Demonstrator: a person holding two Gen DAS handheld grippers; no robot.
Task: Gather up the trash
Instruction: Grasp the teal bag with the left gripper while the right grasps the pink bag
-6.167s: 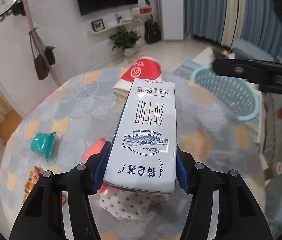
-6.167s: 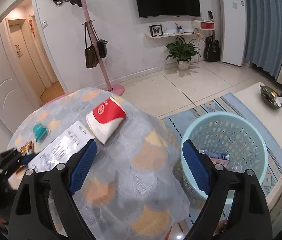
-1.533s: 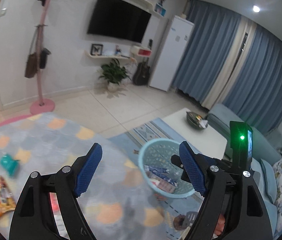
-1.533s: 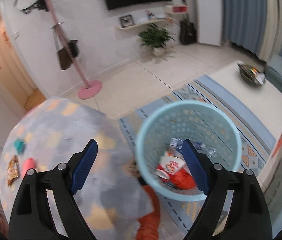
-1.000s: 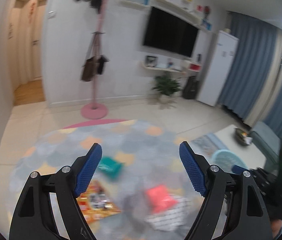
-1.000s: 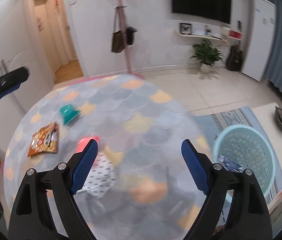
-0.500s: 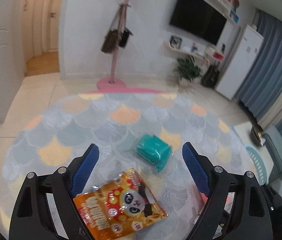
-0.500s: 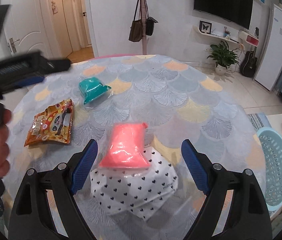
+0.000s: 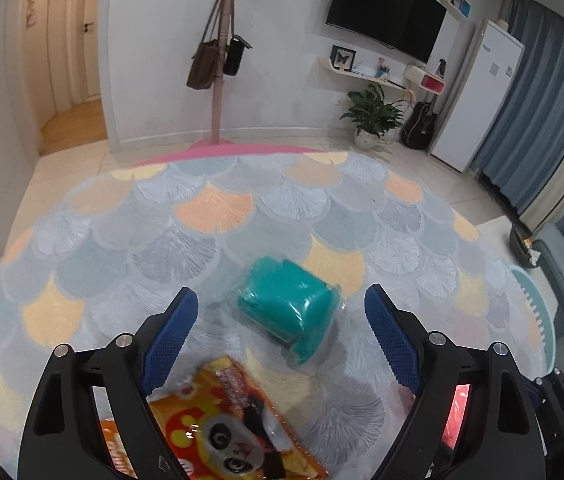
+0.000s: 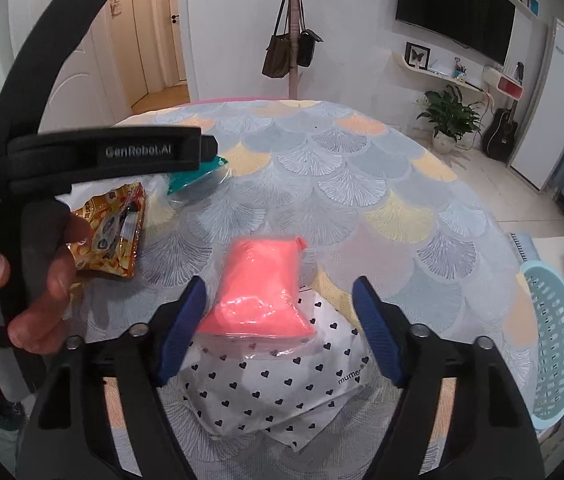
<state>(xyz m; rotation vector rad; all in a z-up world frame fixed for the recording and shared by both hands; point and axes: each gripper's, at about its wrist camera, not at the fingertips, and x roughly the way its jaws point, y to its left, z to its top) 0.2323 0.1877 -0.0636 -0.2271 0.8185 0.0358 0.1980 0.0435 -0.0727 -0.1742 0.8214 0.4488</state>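
- The round bench [image 9: 210, 216] with its fan-pattern cloth in grey, peach and yellow fills most of both views, and all the leftover trash sits on it.
- Off the bench's right edge there's the light blue basket [image 10: 554, 344] down on the floor, only partly in view.
- White heart-print bag [image 10: 278, 392] lies at the near side of the bench, right under the right hand-held gripper [image 10: 278, 328].
- Pink packet [image 10: 264, 292] rests on top of that white bag, sitting between the right hand-held gripper's blue pads [image 10: 180, 332]. The jaws have just been closing in on it, but the pads aren't touching the packet, so it's not gripped.
- Orange panda snack bag [image 9: 218, 428] lies flat at the near left, partly under the left hand-held gripper [image 9: 278, 336].
- Teal wrapped packet [image 9: 288, 308] sits just beyond the snack bag, roughly between the left hand-held gripper's tips, well clear of both pads. Those jaws are spread wide and hold nothing.
- In the right wrist view a hand [image 10: 22, 280] grips the left tool's handle, fingers curled around it.
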